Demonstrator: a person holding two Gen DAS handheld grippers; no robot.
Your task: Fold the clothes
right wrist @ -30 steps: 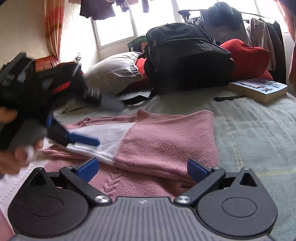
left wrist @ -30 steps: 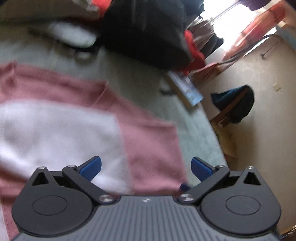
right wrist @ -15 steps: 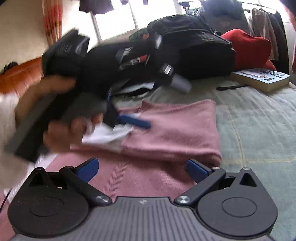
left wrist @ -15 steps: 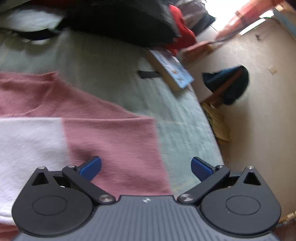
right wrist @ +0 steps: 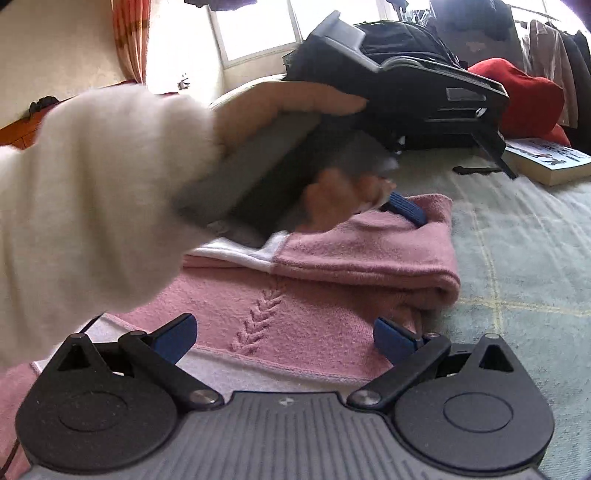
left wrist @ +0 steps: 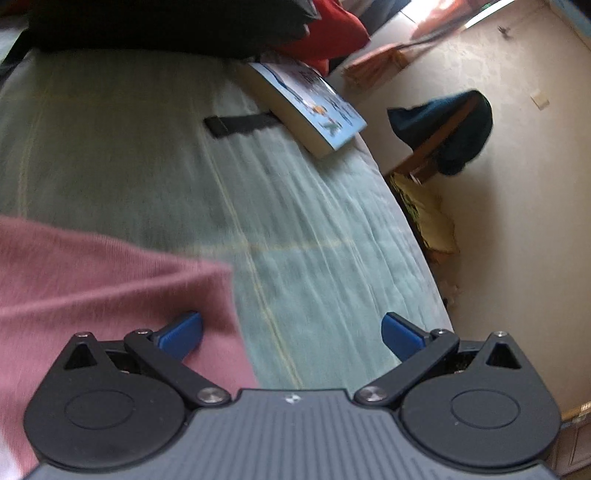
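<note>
The pink sweater [right wrist: 332, 266] lies on the bed, partly folded, a thick doubled band with a white panel lying across the flat cable-knit layer under my right tongs [right wrist: 282, 338]. I judge it soft, limp and fairly light, a fuzzy knit that will sag and stretch if I lift it by one point, so I would take it at the rolled fold end by the bed's right side, or at two corners at once, pinching through both layers. My right tongs hang open just above the near layer, gripping nothing. My left tongs [left wrist: 291, 334] are spread wide too and empty, one blue finger over the sweater's corner [left wrist: 207, 280], the other over bare bedspread; seen from the right, my left hand [right wrist: 295, 147] in its white sleeve [right wrist: 92, 192] holds them over the far edge of the fold. The pale green bedspread [left wrist: 314, 229] is ribbed and should give some friction, though it may wrinkle under a drag. Toward the far edge of the bed sit a book [left wrist: 306, 107], a black strap [left wrist: 240, 123] and a black backpack [right wrist: 424, 48] against a red cushion [right wrist: 524, 96]. Beyond is a bright window [right wrist: 258, 29], an orange curtain [right wrist: 129, 33] and hanging clothes.
</note>
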